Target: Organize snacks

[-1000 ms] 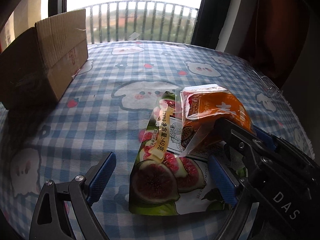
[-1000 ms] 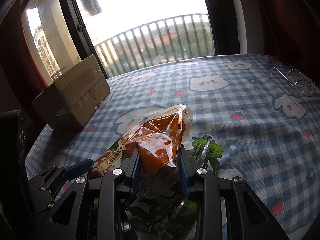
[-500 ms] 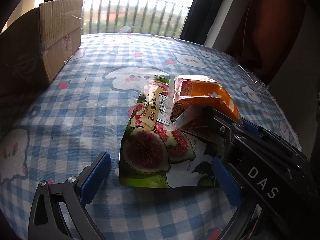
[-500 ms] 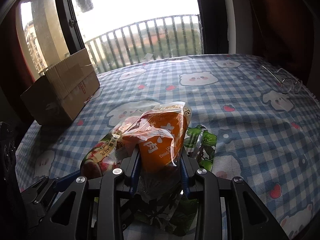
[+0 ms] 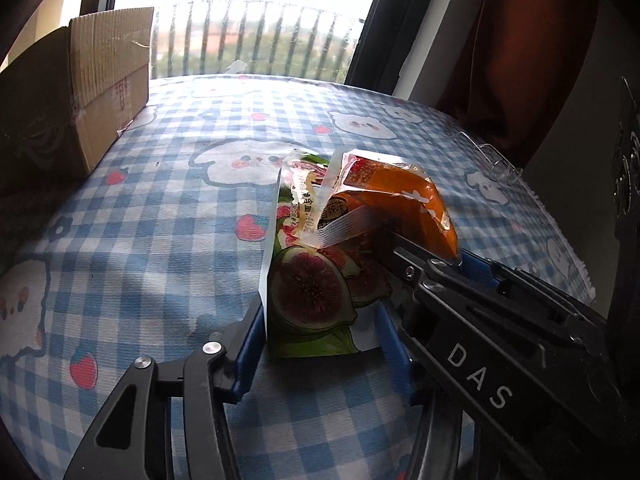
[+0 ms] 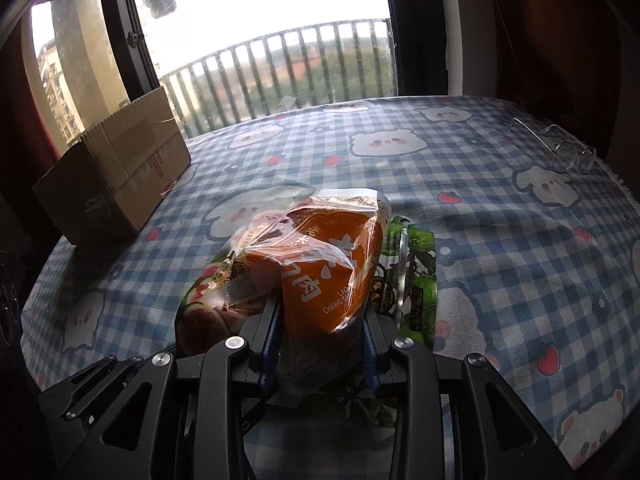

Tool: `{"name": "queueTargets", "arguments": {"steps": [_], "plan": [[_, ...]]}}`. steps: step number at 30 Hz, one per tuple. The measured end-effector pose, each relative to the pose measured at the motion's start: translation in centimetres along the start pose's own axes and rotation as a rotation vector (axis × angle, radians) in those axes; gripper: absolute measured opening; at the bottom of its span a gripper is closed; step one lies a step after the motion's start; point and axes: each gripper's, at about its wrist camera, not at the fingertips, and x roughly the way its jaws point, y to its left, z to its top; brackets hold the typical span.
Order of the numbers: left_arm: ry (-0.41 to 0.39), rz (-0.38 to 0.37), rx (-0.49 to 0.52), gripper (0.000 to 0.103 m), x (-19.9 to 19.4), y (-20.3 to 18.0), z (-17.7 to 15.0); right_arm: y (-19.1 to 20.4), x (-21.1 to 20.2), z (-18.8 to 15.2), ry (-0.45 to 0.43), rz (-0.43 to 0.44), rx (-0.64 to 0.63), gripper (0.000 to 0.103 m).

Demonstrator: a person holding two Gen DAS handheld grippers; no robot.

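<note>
Now, in the left wrist view, the left gripper [image 5: 320,344] has just been closing: a moment ago its blue fingers [image 5: 249,344] stood wide on either side of the fig packet [image 5: 316,292], which lay flat on the tabletop [image 5: 160,216]. Here they press on the packet's near end from both sides, and the packet has buckled — its left edge stands up in a white crease instead of lying flat. The orange packet [image 5: 404,208] sits just beyond and above the fig packet, with the right gripper's black frame crossing in from the right and reaching under it. The cardboard box [image 5: 80,92] stands well apart from the fig packet, at the far left of the cloth, its opening not shown from this side.

From the right wrist view, the right gripper [image 6: 320,320] is clamped on the orange packet [image 6: 328,264], just as it was before; the wrapper bulges up between the two fingers [image 6: 269,328]. The fig packet [image 6: 208,312] shows just left of the orange one and partly beneath it, and a green packet [image 6: 416,280] lies flat just to the right of it. The cardboard box [image 6: 120,176] is far off to the left; a pair of glasses [image 6: 568,152] rests well apart at the far right edge.

So both hands seem to hold one snack each — my reading is that the gathering step is done for these two, and carrying them over to the box looks like what remains. The fig packet's bent grip may slip.
</note>
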Motion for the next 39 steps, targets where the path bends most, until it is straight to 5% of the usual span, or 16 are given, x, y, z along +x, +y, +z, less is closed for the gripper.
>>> {"name": "queueTargets", "arguments": {"steps": [18,39], "plan": [[-0.036,0.016,0.011,0.03,0.5,0.1,2.7,0.0,1.0,2.1,-0.001,0.024,0.023,0.036],[-0.196,0.03,0.107,0.012,-5.3,0.5,7.1,2.9,-2.8,6.9,-0.13,0.065,0.04,0.036]]}}
